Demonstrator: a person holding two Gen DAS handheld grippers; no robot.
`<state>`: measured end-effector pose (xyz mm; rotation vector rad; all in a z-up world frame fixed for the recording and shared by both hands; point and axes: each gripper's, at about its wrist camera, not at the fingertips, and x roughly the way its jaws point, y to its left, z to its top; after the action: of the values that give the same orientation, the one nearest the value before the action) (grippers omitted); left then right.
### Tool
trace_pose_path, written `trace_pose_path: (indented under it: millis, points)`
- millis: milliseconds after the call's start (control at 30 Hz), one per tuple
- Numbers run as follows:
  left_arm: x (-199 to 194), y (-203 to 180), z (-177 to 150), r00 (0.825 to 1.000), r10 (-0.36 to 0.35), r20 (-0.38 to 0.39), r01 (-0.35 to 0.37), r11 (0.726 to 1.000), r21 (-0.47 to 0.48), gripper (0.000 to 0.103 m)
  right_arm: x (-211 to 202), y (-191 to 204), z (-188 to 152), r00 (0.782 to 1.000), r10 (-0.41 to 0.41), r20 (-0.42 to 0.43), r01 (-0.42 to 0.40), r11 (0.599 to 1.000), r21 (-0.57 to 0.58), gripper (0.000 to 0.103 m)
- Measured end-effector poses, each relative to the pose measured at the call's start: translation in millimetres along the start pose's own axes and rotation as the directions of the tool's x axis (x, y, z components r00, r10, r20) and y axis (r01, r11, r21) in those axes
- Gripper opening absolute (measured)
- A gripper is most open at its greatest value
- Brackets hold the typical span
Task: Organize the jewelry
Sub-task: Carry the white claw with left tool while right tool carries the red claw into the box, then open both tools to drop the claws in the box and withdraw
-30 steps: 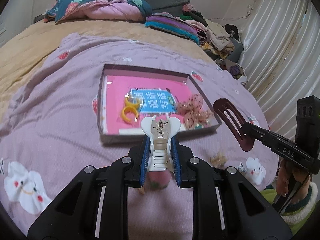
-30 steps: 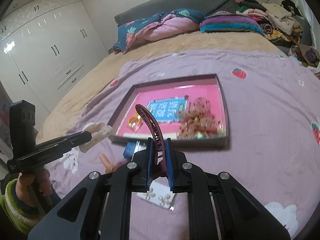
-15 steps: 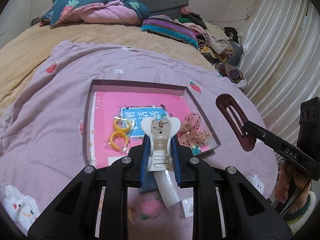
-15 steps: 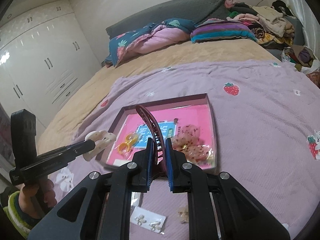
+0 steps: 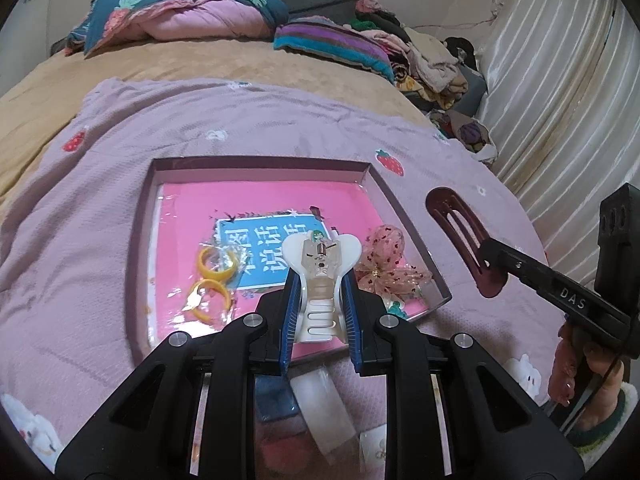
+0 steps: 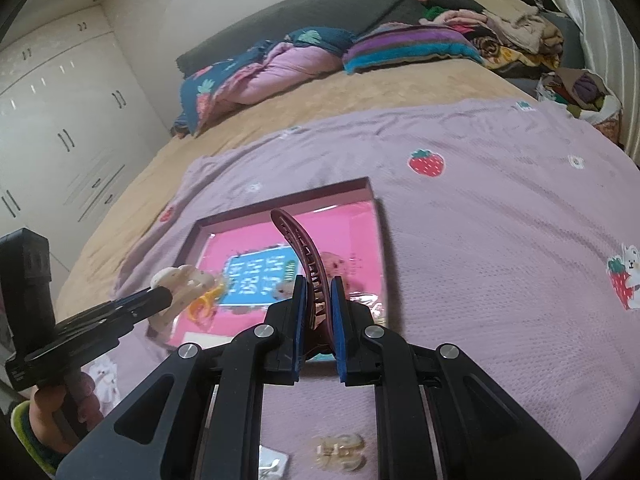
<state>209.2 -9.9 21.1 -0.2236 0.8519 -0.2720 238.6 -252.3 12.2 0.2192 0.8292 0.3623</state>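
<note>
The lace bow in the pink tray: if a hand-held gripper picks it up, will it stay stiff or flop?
The lace bow would probably flop: its sheer dotted fabric lies crumpled in loose folds. It looks light for its size, being thin mesh. It should not roll, since it rests spread flat on the pink tray.

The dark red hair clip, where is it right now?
The dark red hair clip is pinched in the right gripper, held up over the near right corner of the pink tray, beside the spotty pink bow.

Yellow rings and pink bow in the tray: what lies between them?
In the left wrist view, the blue printed label on the tray floor lies between the yellow rings and pink bow.
</note>
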Motion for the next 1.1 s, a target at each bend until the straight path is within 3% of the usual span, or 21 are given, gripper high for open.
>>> trace_pose_path:
  millis: [500, 733, 867, 1100]
  points:
    - [50, 5, -3, 0.997, -0.024, -0.069, 0.024, 1.000, -0.005, 0.014, 41, -18, -1, 0.998, -0.045, -0.048, 0.047, 0.998, 0.046, 0.012]
    - [57, 12, -9, 0.996, -0.003, -0.094, 0.003, 1.000, -0.002, 0.014, 59, -15, 0, 0.997, -0.051, -0.063, 0.054, 0.997, 0.052, 0.012]
    - [52, 17, -11, 0.996, 0.014, -0.093, -0.015, 1.000, -0.001, 0.027, 67, -10, 0, 0.995, -0.069, -0.066, 0.072, 0.997, 0.040, 0.012]
    - [38, 22, -11, 0.996, 0.050, -0.077, -0.050, 0.999, 0.006, 0.033, 71, -4, -5, 0.996, -0.046, -0.079, 0.049, 0.998, 0.029, 0.013]
